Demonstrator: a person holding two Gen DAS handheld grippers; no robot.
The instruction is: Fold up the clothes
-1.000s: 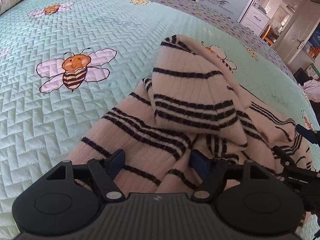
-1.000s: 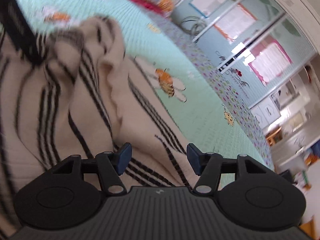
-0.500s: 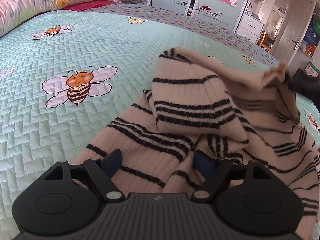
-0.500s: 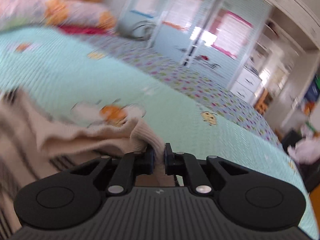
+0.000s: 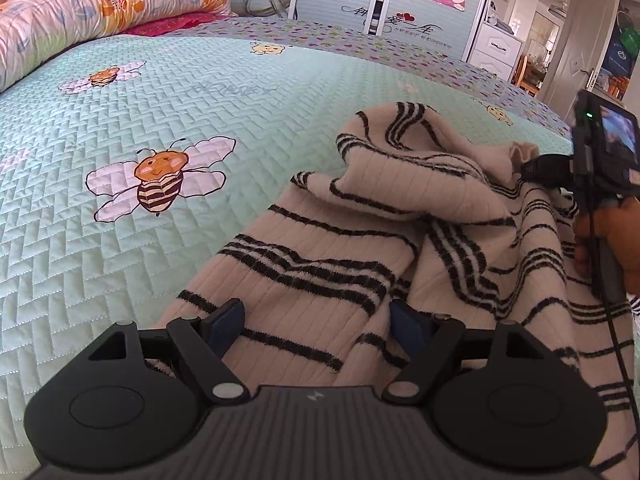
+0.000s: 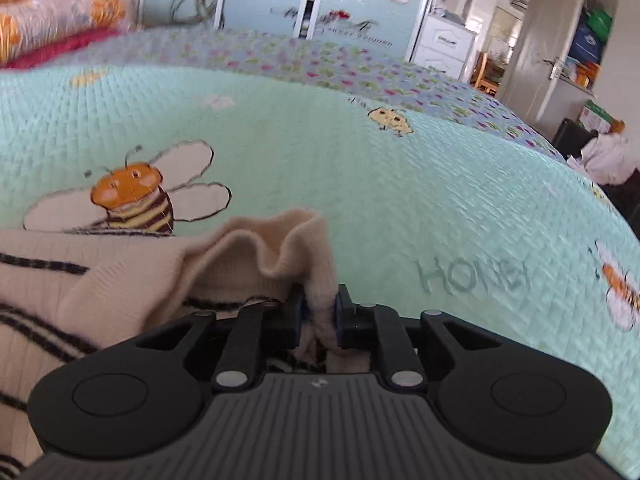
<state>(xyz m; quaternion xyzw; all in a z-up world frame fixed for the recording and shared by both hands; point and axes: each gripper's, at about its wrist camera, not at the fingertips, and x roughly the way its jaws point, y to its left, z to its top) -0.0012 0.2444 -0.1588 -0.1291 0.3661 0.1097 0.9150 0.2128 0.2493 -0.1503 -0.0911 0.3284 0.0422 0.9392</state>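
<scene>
Striped sweater (image 5: pixel 360 264) is crumpled on the bed (image 5: pixel 160 240). Its cuff (image 6: pixel 316 264) is pinched in right tongs (image 6: pixel 319 316), whose jaws have just eased open slightly. Left tongs (image 5: pixel 318 320) are held wide open over the sweater.

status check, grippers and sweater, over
left gripper open over sweater. right gripper pinching its cuff, jaws just eased slightly. quilt ahead, nothing in the way.

A striped sweater (image 5: pixel 360 248) lies crumpled on a mint bee-print quilt (image 5: pixel 240 92). The left gripper (image 5: pixel 318 320) hangs over its near part, jaws wide apart. At three o'clock, the right gripper (image 5: pixel 528 169) pinches the sweater's cuff, held by a hand (image 5: pixel 612 236).
</scene>
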